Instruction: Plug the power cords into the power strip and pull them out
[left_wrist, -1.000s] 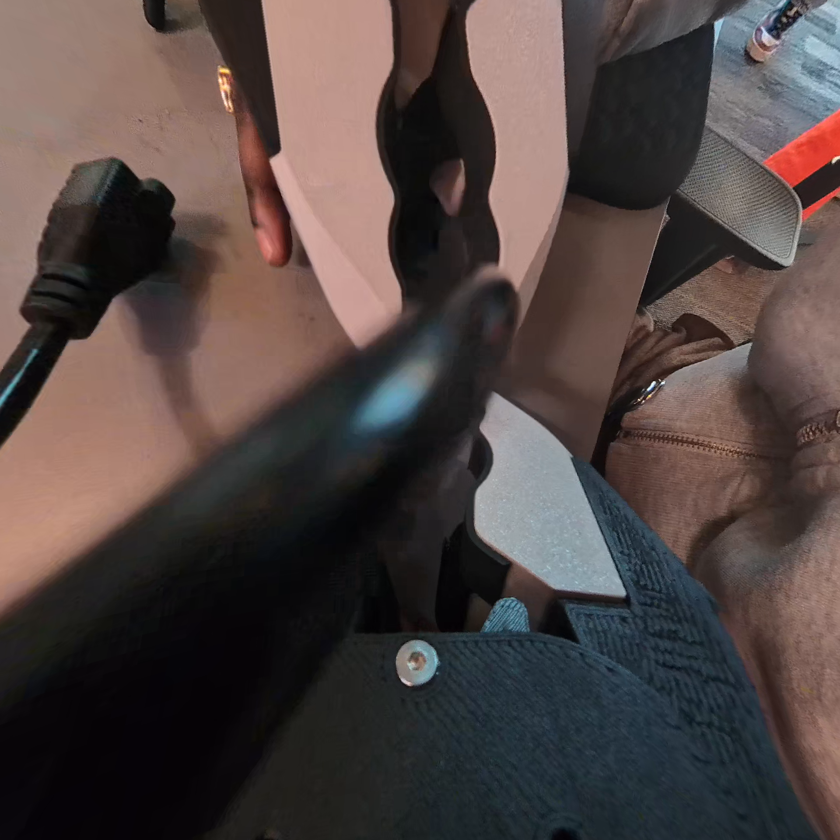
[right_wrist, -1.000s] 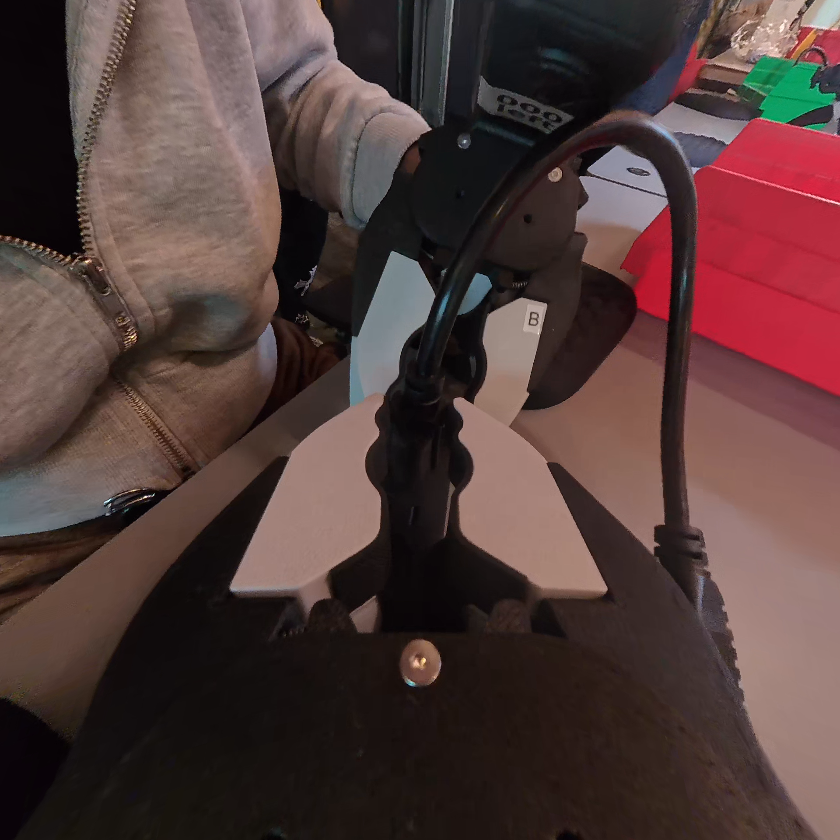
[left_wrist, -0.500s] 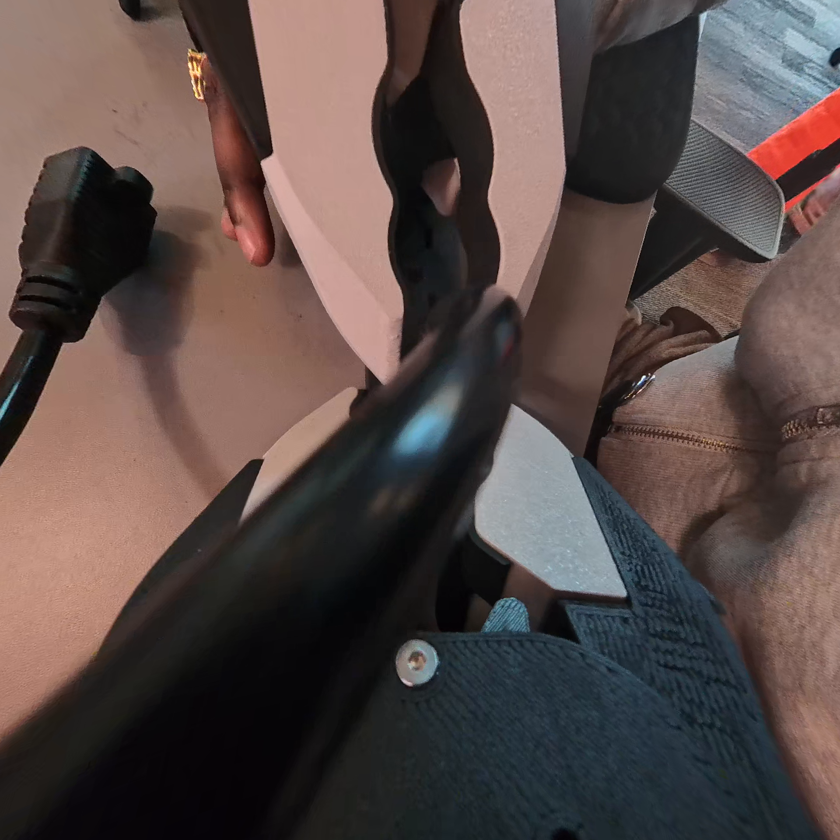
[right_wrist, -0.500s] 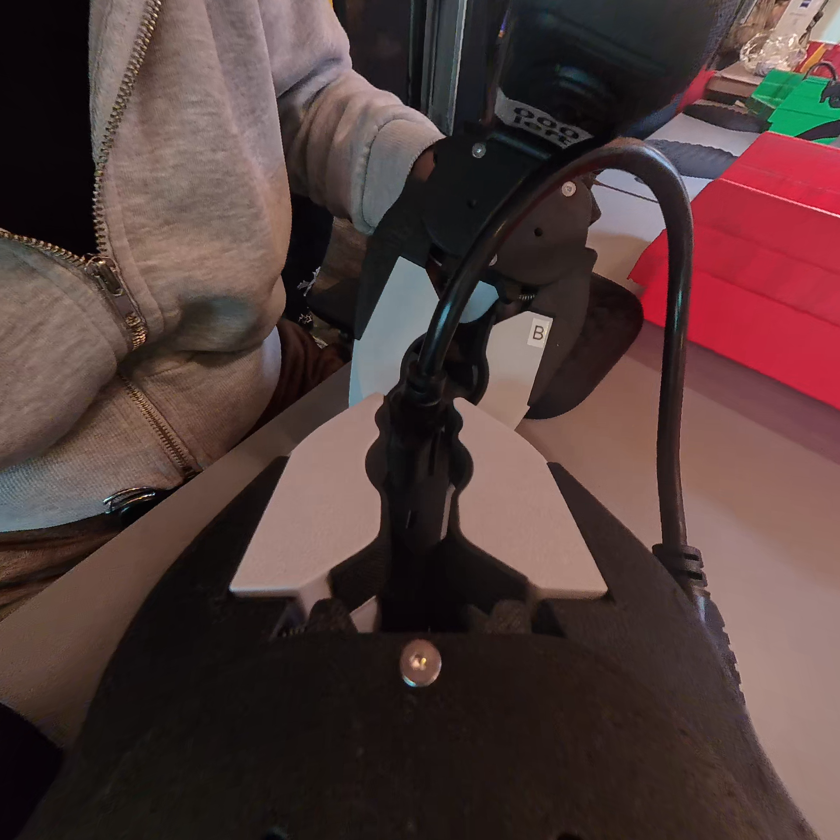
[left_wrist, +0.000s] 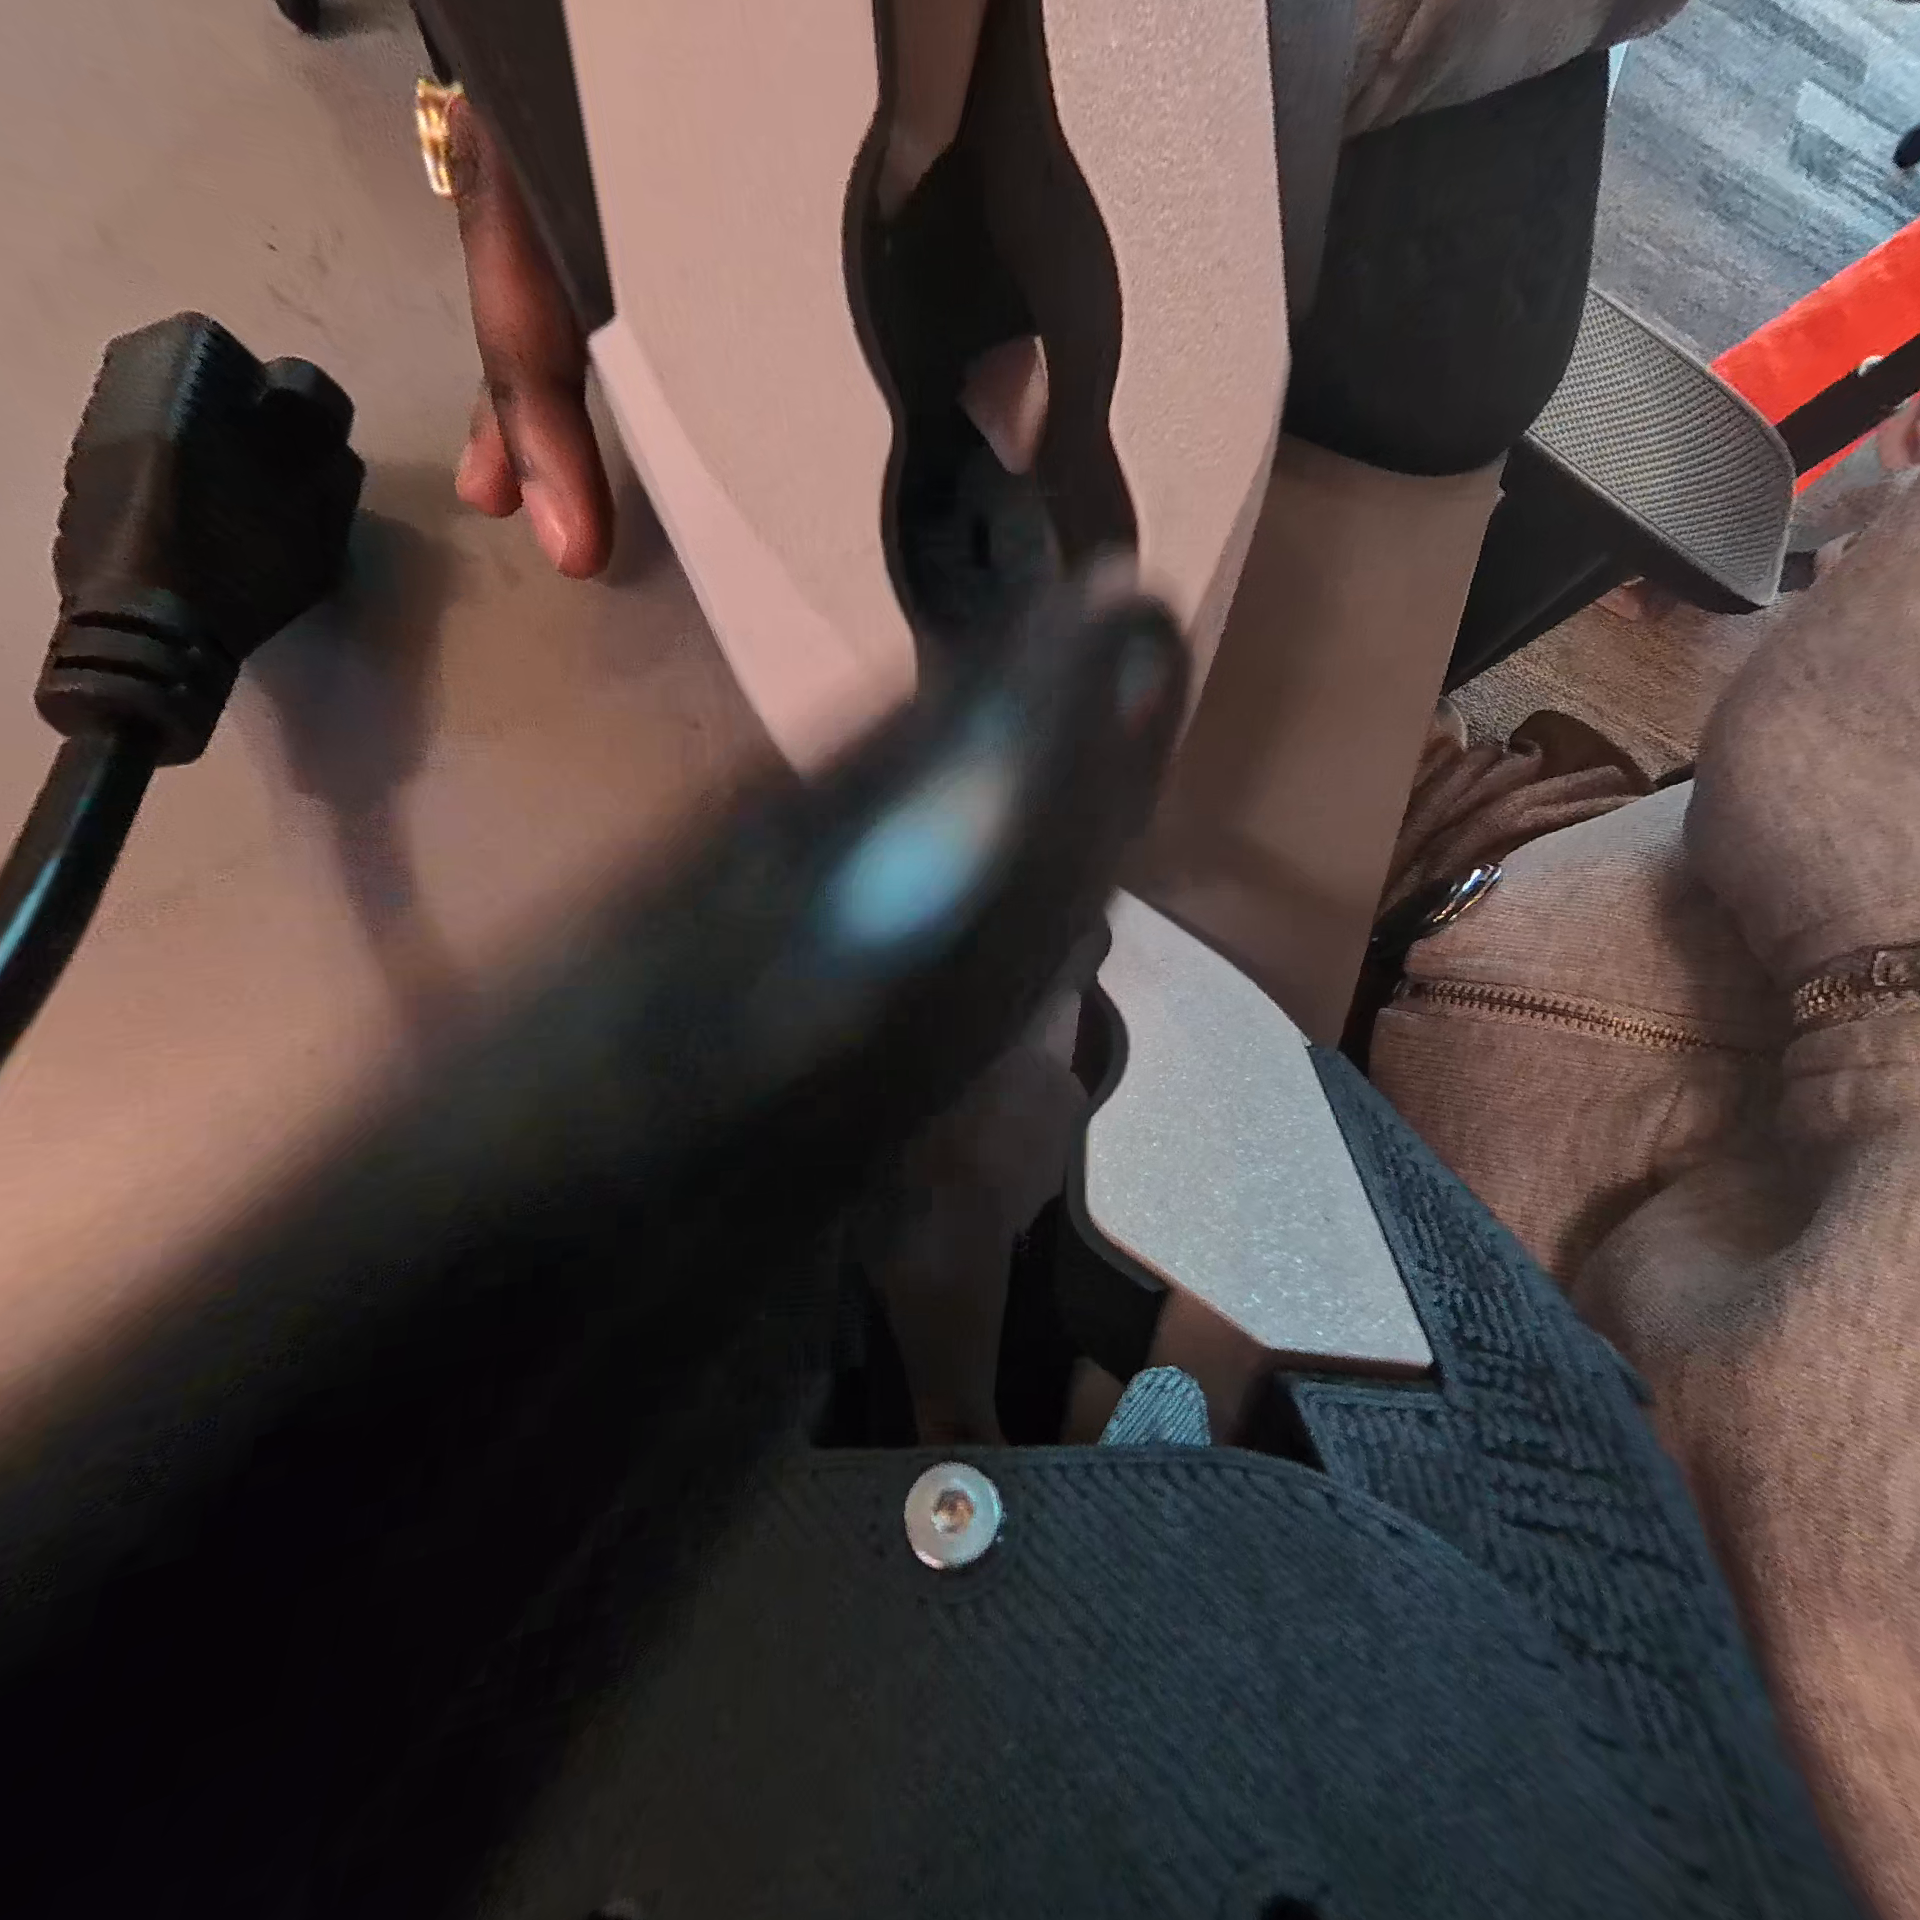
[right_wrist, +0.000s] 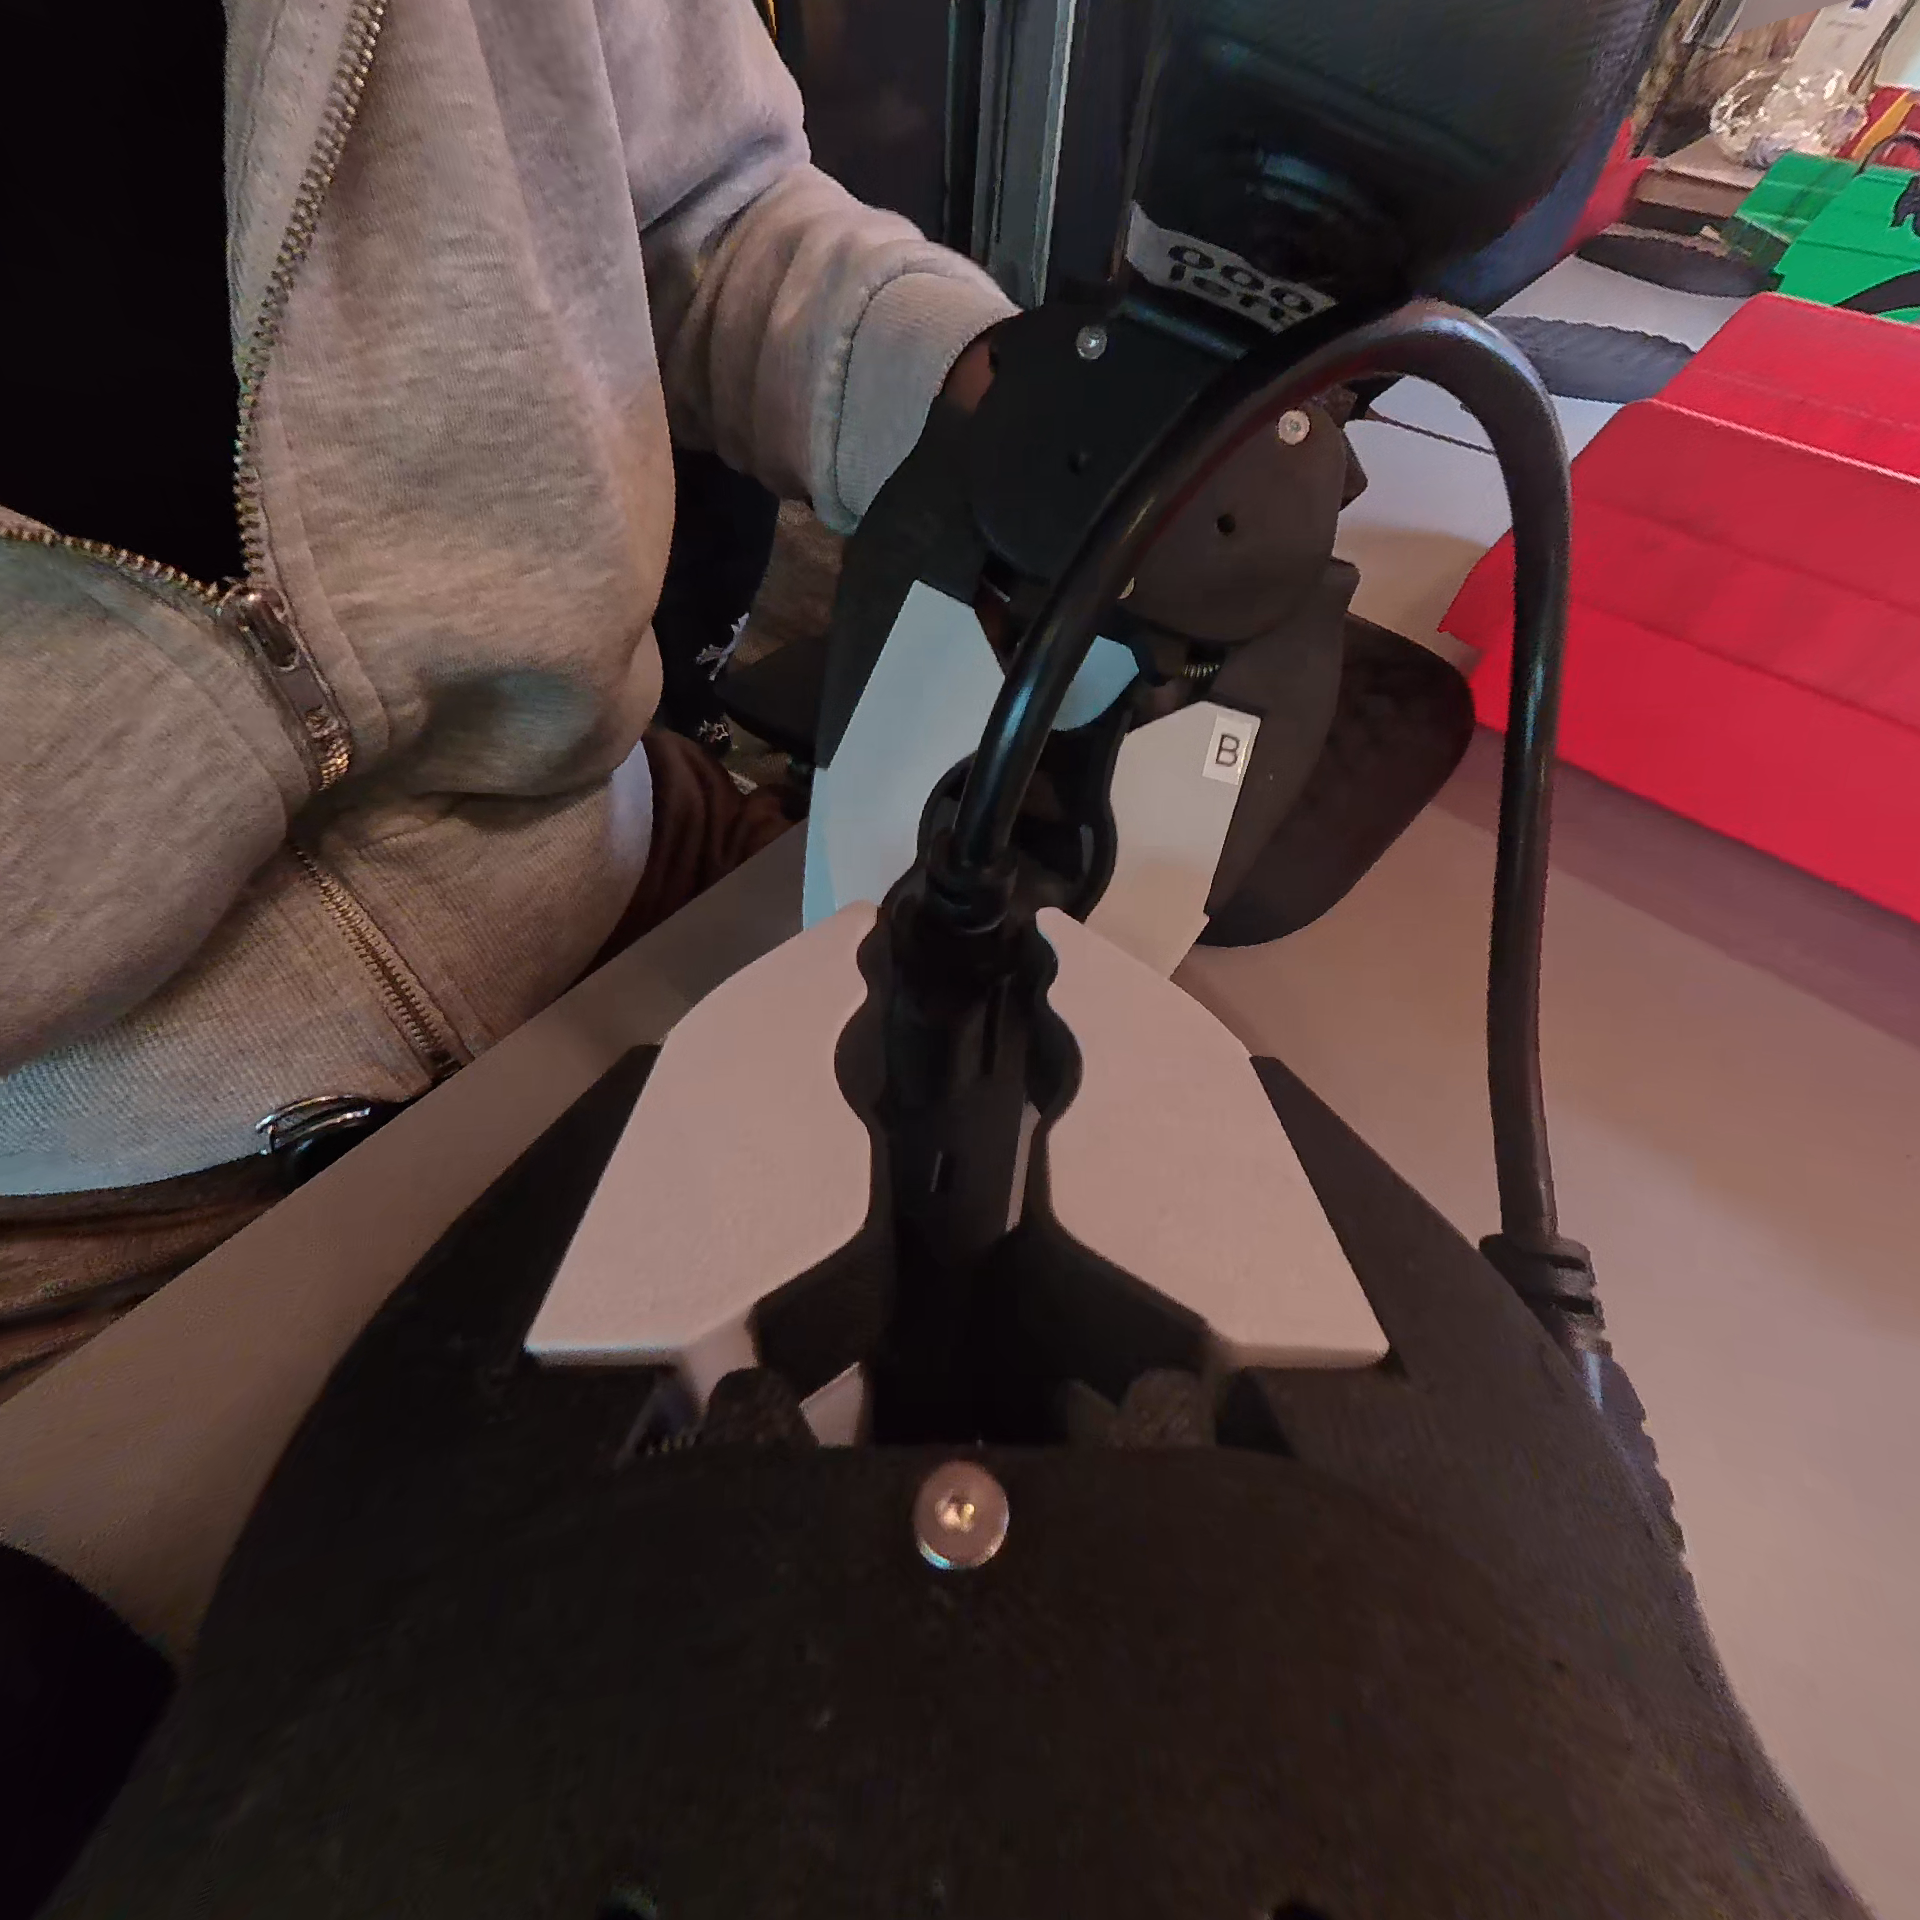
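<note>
The right gripper has its jaws clamped on the black plug end of a power cord. From there the cord arcs up toward twelve o'clock, bends over at about one, and drops to a ribbed connector resting on the table near three o'clock, partly hidden behind the gripper body.

The left gripper is hard to read in its own view: a thick, blurred black cord lies diagonally across the frame from seven o'clock to the centre and covers one finger, so only the pale right finger shows. In the right wrist view this gripper sits tip to tip with the right one at twelve o'clock, its pale fingers close on either side of the cord just above the plug, but actual contact cannot be made out.

In the left wrist view the right gripper hangs at twelve o'clock with the cord between its wavy pads. A hand holds it at eleven, fingertips near the table. A second black connector lies on the table at ten o'clock. A person in a grey zip hoodie sits at the table edge; red bins stand at two o'clock.
</note>
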